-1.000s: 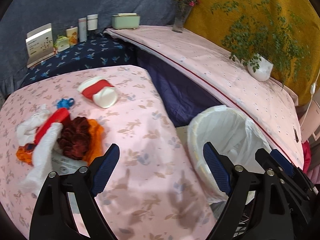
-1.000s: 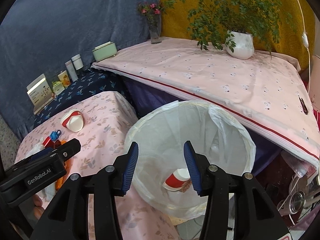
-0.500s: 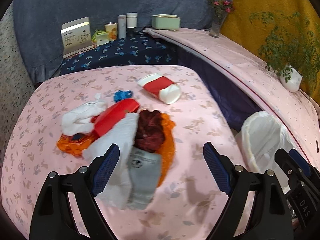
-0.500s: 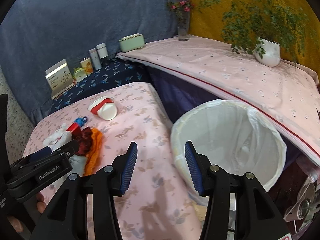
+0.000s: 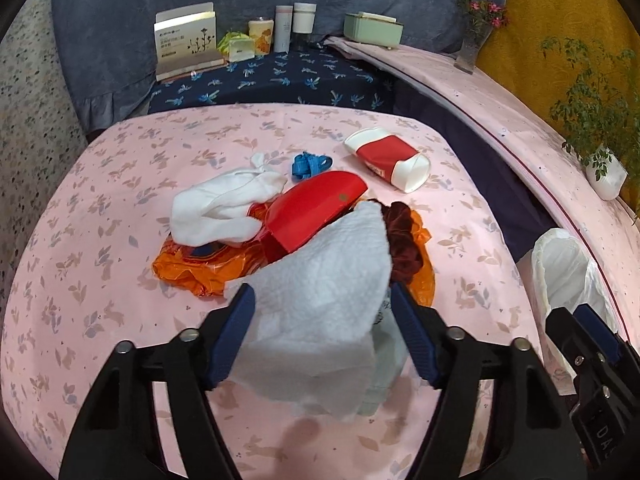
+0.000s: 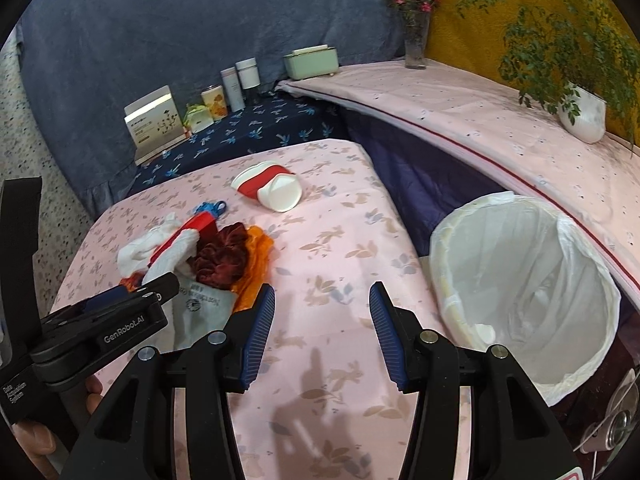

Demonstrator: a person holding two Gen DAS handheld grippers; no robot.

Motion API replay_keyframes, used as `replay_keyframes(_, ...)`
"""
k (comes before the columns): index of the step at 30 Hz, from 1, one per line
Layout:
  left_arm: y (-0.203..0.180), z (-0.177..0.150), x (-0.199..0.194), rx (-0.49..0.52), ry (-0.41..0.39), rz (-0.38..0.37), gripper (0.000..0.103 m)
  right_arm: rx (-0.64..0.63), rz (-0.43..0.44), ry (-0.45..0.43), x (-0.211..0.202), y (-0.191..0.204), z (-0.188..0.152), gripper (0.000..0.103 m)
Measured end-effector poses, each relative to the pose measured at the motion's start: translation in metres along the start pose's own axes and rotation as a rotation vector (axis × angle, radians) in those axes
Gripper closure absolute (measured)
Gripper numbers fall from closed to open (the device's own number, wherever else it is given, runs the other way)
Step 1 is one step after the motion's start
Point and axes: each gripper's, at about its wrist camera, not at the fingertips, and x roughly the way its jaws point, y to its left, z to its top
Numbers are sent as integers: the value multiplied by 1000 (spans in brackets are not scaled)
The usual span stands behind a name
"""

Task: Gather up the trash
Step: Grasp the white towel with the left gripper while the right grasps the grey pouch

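Note:
A pile of trash lies on the pink flowered tablecloth [image 5: 120, 184]: a white paper towel [image 5: 320, 280], a red flat piece [image 5: 316, 208], a white cloth [image 5: 224, 204], an orange plastic bag [image 5: 192, 264], a dark red scrunchie [image 5: 404, 232] and a blue clip [image 5: 308, 164]. A red-and-white paper cup [image 5: 388, 158] lies on its side behind the pile. My left gripper [image 5: 322, 292] stands over the pile with its jaws closing; the paper towel lies between them. My right gripper [image 6: 322, 292] is open over bare cloth, holding nothing. The white-lined bin [image 6: 520, 280] stands at the table's right.
Behind the table a dark blue flowered shelf [image 5: 280, 80] carries a card box [image 5: 186, 38], bottles and jars. A green box [image 5: 374, 30], a flower vase [image 5: 472, 48] and a potted plant [image 6: 580, 108] stand on the long pink counter. A hand [image 6: 36, 440] grips the left tool.
Both views have swung left, from the bin to the trash pile. The left jaws have narrowed and now bracket the white paper towel. The right jaws keep the same width.

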Motion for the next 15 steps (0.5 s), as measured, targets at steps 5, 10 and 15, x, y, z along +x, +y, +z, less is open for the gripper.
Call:
replay_keyframes(5,14,-2,4,-15,32,-45,76,-26,16,19,8,17,-2,54)
replay_keyframes(10,30,-3,-1,-59,33,-90,94,-50,36,38,14,34,-4,54)
replay_keyframes(15,46,-1,-11,-84,11,-87,96,-64,78,64,21,52,-8,54)
